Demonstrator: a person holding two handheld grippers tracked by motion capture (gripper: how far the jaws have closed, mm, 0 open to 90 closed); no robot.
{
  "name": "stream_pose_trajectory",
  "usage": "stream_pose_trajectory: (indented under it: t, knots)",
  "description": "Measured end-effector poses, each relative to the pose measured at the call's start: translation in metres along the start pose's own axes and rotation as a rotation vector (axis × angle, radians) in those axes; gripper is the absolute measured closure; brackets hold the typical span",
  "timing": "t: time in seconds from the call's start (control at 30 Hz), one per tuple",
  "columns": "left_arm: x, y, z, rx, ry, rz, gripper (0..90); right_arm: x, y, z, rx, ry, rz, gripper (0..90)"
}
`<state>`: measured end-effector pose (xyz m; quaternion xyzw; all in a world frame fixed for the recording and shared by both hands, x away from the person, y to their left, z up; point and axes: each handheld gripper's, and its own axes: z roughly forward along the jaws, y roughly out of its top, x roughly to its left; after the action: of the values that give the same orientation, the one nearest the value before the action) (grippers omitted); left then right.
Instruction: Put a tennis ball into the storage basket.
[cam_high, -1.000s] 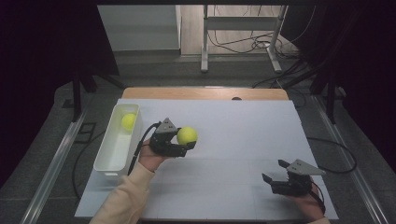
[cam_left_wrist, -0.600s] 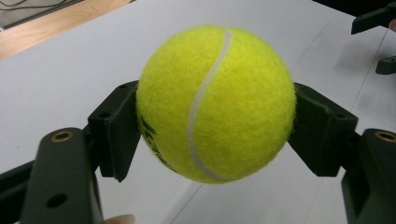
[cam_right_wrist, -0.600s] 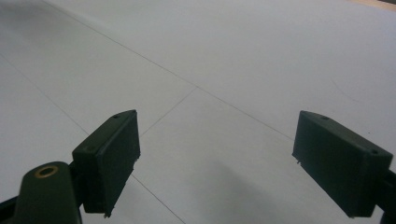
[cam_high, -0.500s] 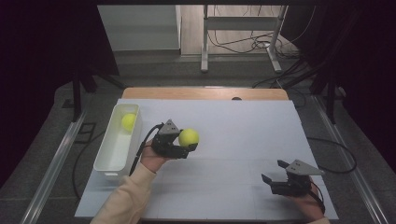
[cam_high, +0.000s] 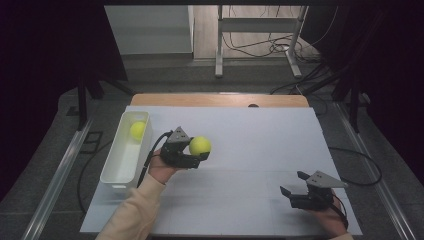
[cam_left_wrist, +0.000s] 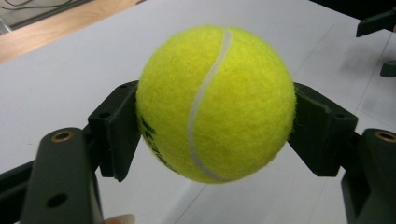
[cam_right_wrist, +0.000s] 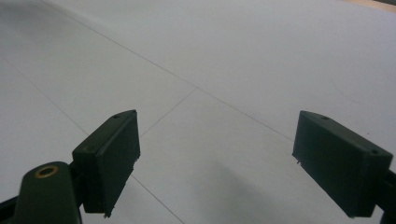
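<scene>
A: At nine o'clock, the white bin (cam_high: 116, 167) has one ball (cam_high: 137, 130) lying inside. Just right of it, the left gripper (cam_high: 199, 151) is clamped on the tennis ball (cam_high: 200, 145), lifted off the table (cam_high: 260, 140).

B: So it's the carry step; next, I'd judge, swing it toward nine o'clock over the bin and release. The right gripper (cam_high: 295, 183), at five o'clock, gapes wide, empty.

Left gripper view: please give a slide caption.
Left tongs clamp a yellow tennis ball above the white table.
</scene>
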<state>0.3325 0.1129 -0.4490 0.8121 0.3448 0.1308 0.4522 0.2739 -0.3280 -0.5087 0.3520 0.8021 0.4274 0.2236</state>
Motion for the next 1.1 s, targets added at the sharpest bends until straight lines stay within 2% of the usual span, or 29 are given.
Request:
stream_pose_trajectory:
  t: [0.73, 1.1]
  knots:
    - [0.016, -0.008, -0.024, -0.025, 0.059, -0.045, 25.7, 0.0, 0.0, 0.0, -0.001, -0.002, 0.003, 15.6]
    - [0.025, -0.014, -0.045, -0.049, 0.105, -0.078, 25.8, 0.0, 0.001, 0.0, -0.002, -0.002, 0.003, 15.6]
